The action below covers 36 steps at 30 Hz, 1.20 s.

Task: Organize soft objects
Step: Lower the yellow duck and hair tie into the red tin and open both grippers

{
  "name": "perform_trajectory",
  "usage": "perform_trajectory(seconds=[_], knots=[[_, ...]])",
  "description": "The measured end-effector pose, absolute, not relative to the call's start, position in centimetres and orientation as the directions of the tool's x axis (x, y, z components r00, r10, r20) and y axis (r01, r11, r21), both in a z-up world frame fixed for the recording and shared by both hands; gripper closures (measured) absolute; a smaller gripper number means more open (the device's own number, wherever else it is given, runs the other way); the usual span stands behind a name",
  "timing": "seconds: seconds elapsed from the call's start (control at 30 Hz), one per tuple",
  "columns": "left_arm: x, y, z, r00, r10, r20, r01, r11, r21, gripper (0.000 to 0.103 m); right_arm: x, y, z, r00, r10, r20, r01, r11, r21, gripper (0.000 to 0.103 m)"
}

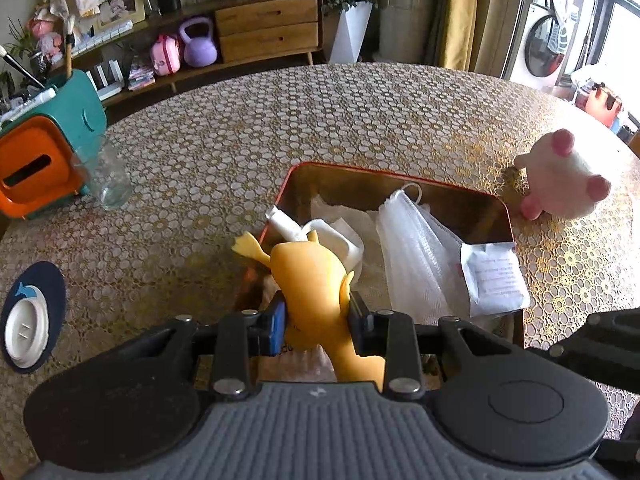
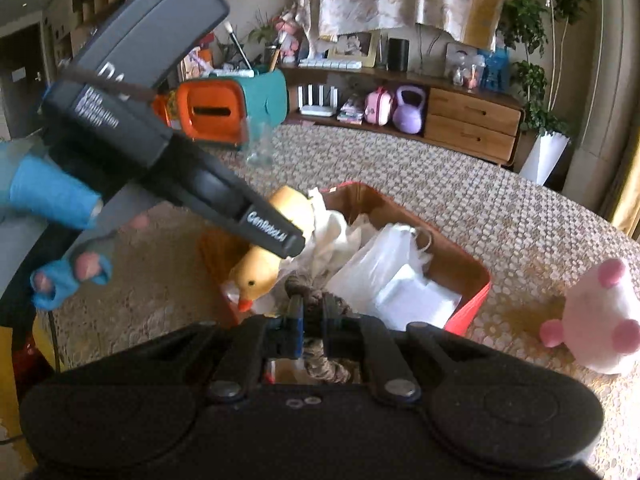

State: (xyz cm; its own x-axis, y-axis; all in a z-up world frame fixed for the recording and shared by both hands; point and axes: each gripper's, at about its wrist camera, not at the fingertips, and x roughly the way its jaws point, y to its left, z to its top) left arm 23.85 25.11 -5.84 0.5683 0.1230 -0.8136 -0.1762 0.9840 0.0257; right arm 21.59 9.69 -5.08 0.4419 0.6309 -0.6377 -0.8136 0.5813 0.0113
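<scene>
- Over the near-left corner of the box, one yellow rubber duck (image 1: 308, 276) hung pinched across its body between the jaws of the left gripper (image 1: 318, 320), feet toward 11 o'clock in the left wrist view, beak down in the right wrist view.
- At 6 o'clock in the right wrist view, the right gripper (image 2: 312, 322) stood narrow, its jaws clamped on one knotted brown rope (image 2: 320, 364) above the box's near edge.
- One red-walled box (image 1: 400, 174) held a white mesh bag (image 1: 408, 240), a white packet (image 1: 496, 276) leaning at its 3 o'clock corner, and other pale soft items I could not tell apart.
- One white plush toy with pink ears (image 1: 564, 176) lay on the table just beyond the box at 2 o'clock.
- One clear glass (image 1: 106, 178) stood against one teal-and-orange organizer (image 1: 48, 148) at 9 o'clock; one white lid rested on a dark coaster (image 1: 36, 316) at 8 o'clock.
- One blue-gloved hand (image 2: 52, 204) gripped the left tool.
- A gold lace-patterned tablecloth (image 1: 320, 120) covered the table; a wooden sideboard (image 1: 268, 28) stood behind.
</scene>
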Motion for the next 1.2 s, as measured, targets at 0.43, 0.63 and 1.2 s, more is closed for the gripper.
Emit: perform_trajectory(seconds=[0.43, 0.63, 1.2], knots=[[24.4, 24.7, -6.8, 0.557, 0.140, -0.819, -0.192, 0.981, 0.038, 0.072, 21.5, 9.3, -5.6, 0.429, 0.606, -0.669, -0.792, 0.609, 0.044, 0.082], [24.1, 24.4, -6.8, 0.559, 0.149, -0.816, -0.202, 0.979, 0.041, 0.059, 21.4, 8.1, -5.1, 0.430, 0.614, -0.662, -0.785, 0.617, 0.062, 0.075], [21.6, 21.2, -3.1, 0.629, 0.128, -0.767, -0.164, 0.986, 0.030, 0.042, 19.9, 3.7, -1.9, 0.482, 0.645, -0.593, -0.761, 0.643, 0.081, 0.051]])
